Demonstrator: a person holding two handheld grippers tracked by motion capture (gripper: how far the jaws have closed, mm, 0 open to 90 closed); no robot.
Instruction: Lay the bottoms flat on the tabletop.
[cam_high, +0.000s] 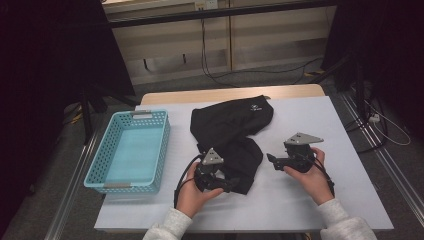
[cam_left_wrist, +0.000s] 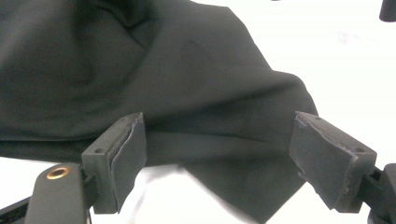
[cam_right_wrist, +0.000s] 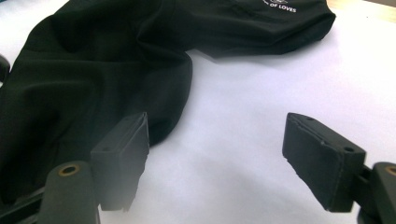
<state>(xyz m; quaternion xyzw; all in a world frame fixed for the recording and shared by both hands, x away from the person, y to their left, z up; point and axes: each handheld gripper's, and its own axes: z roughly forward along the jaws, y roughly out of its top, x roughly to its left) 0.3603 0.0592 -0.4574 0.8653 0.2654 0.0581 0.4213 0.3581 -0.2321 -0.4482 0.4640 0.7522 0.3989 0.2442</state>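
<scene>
On white table (cam_high: 310, 200), crumpled black fabric garment (cam_high: 230, 135) lies beside empty turquoise plastic basket (cam_high: 129, 150). Left gripper (cam_left_wrist: 219, 149) jaws wide around hem, right gripper (cam_right_wrist: 215, 154) jaws wide, nothing held. Single layer risks being pinched; bunching, slipping likely.

Both sleeves are pale grey knit, ribbed at the cuffs. The left gripper (cam_high: 231, 183) is matte black with a grey three-cornered plate on top and a black cable looping off its back. The right gripper (cam_high: 270, 159) matches, plate dotted with small holes. Up close, its fingers (cam_right_wrist: 122, 158) are blocky black pads with frayed rubber faces, and there's a brass-ringed screw hole beside one.
</scene>
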